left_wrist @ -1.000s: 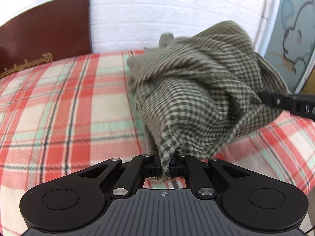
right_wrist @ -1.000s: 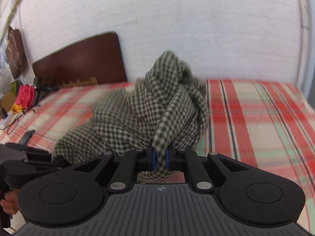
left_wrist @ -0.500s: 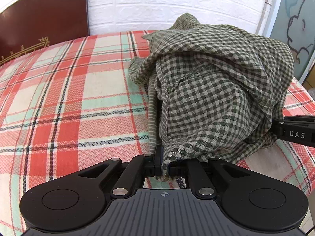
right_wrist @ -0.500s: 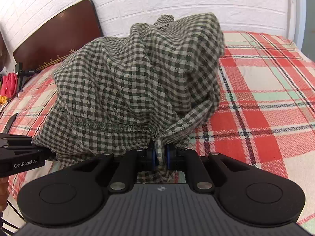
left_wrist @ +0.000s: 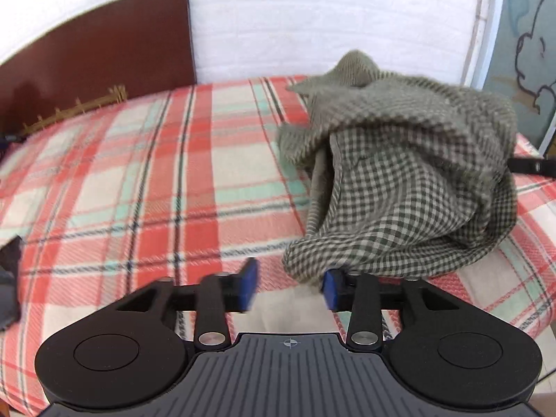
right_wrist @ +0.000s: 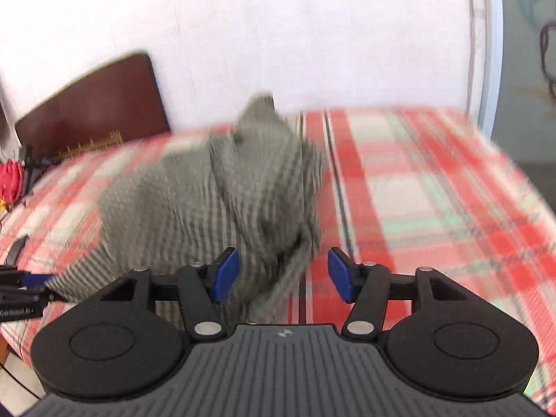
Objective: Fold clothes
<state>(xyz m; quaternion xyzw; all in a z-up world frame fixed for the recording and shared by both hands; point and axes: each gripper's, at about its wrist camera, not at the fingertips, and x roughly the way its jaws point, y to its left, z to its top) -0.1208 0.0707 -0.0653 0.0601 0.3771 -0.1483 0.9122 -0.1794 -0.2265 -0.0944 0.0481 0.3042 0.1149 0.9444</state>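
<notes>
Here, the left tool [left_wrist: 289, 286] is angled down over the bed [left_wrist: 139, 187], its blue pads having just been parted; a fold of the green checked garment [left_wrist: 399, 187] droops against the right-hand pad but is not pinched. The right tool [right_wrist: 283, 274] is likewise tipped down with jaws just spread, a blurred hanging tail of cloth seen loose between them. The garment is heaped on the red plaid bedcover just ahead of both tools. Beyond, a dark brown headboard [left_wrist: 93, 55] is set against the white wall [left_wrist: 312, 17]
</notes>
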